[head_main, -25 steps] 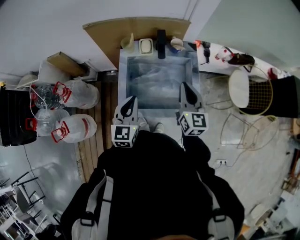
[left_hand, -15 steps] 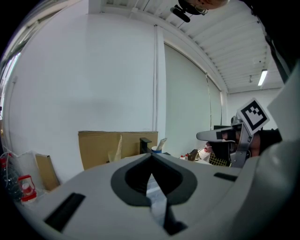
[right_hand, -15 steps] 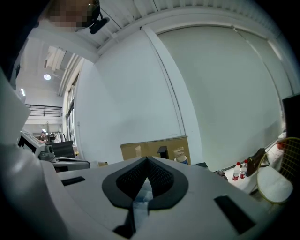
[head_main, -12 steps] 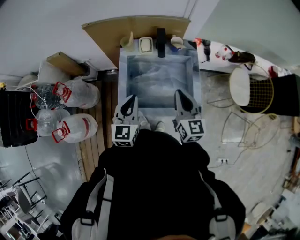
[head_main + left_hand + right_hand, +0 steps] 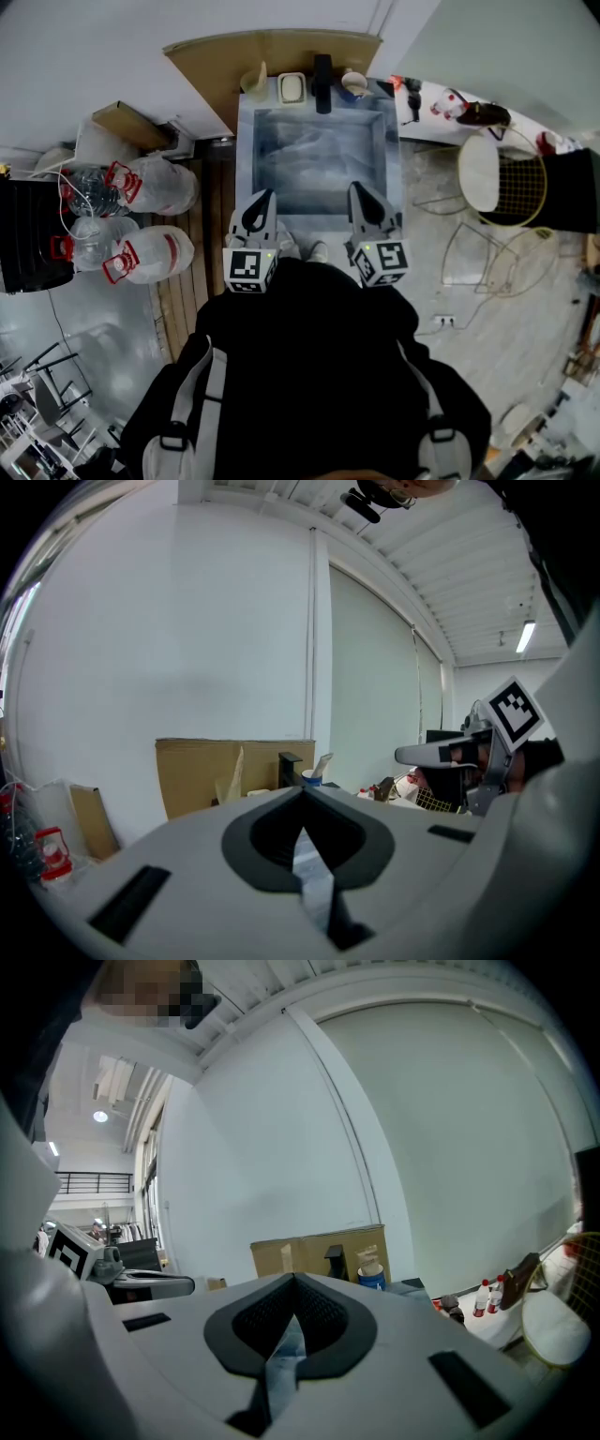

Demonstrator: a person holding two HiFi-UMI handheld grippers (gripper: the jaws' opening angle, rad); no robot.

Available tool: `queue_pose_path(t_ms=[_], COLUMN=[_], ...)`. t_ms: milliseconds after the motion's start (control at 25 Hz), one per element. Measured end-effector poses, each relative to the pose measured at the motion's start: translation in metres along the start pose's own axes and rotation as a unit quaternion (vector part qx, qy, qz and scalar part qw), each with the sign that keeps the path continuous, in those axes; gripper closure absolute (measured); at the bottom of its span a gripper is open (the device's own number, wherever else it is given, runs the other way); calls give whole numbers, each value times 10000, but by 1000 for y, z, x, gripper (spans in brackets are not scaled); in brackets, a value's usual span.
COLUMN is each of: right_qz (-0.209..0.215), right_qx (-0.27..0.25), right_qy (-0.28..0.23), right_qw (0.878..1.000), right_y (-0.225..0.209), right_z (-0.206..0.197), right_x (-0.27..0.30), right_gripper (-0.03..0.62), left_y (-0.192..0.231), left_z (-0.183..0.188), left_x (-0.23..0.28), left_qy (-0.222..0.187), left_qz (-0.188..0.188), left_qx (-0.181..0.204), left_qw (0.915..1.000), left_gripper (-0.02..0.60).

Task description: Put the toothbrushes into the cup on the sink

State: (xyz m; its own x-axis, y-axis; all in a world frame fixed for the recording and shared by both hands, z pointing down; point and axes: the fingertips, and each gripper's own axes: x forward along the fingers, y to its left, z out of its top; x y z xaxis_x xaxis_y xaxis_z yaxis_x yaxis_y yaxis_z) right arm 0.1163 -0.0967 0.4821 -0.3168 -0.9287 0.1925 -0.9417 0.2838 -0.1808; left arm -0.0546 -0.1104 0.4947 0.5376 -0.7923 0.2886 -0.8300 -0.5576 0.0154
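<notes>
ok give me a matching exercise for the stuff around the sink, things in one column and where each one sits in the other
Things:
1. faucet
2. cup
3. soap dish
4. water jugs

Places:
a. on the floor, left of the sink
b. back of the sink, right of the faucet
c. middle of the sink's back edge
d. back of the sink, left of the faucet

Pairs: 1-c, 2-b, 3-d, 4-a

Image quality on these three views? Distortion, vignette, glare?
Head view: heavy fisheye, sink sharp, no glare. Left gripper view: black vignette at the corners, straight lines bowed, cup small but crisp. Right gripper view: same vignette, ceiling lamp a blown-out spot.
</notes>
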Motion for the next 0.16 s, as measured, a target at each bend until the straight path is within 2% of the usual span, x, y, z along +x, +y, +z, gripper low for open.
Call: queue_pose_path(t_ms=[160], right_qz=[45], right_qx=[9], right_qy=[0], right_qw=[10000], right_y=[2], right_z=[0], right_x=[-1], right_gripper=[592], left_y=[0], left_z=[-3], left_x=[-2], left_qy=[27], left_qz=[-5], left_qx=[-15], left_qw=[10000], left_gripper=[580])
